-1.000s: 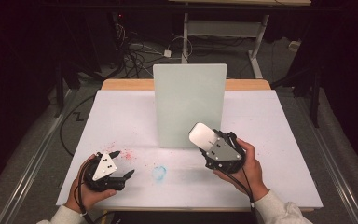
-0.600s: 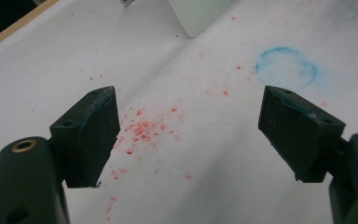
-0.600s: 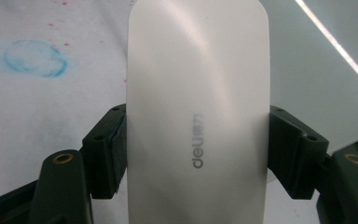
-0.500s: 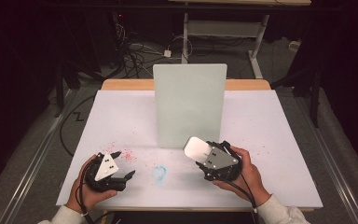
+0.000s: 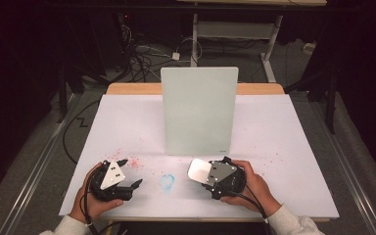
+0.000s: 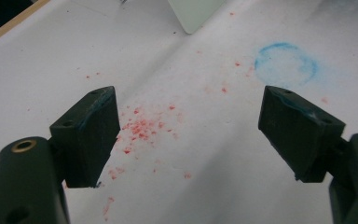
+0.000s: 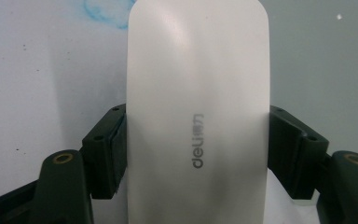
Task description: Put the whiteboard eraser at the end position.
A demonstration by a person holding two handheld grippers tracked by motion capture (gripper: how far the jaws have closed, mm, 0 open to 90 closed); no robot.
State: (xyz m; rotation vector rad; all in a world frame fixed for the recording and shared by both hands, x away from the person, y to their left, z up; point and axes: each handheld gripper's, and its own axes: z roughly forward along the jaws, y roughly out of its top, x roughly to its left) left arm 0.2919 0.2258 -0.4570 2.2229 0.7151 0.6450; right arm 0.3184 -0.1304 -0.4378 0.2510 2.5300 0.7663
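Dark surroundings frame the work area: cables [image 5: 149,51] lie on the floor beyond the far edge, and a metal frame [image 5: 230,29] stands behind them. White sheeting covers the tabletop [image 5: 284,147], with a wooden edge showing along the far side. An upright pale-green panel [image 5: 199,110] stands near the middle of the surface. No containers are present on the surface.

Surface marks: a blue smudged ring [image 5: 167,181] lies between the two hands near the front edge, and red specks [image 6: 142,128] are scattered to its left, close to the left tool.

Left hand-held gripper [image 5: 128,172] — held low at the front left of the tabletop. Its jaws stand wide apart with nothing between them; in the left gripper view the red specks lie on the sheeting between the jaws, and the blue ring sits beyond the right-side jaw.

Right hand-held gripper [image 5: 201,172] — held at the front, right of centre, just in front of the panel's lower right corner. Its jaws are closed against the two long sides of a white, smooth, rounded object [image 7: 198,107] bearing a grey "deli" logo; it appears to be a computer mouse. The object projects forward from the jaws toward the blue ring. Whether its underside touches the sheeting cannot be determined.
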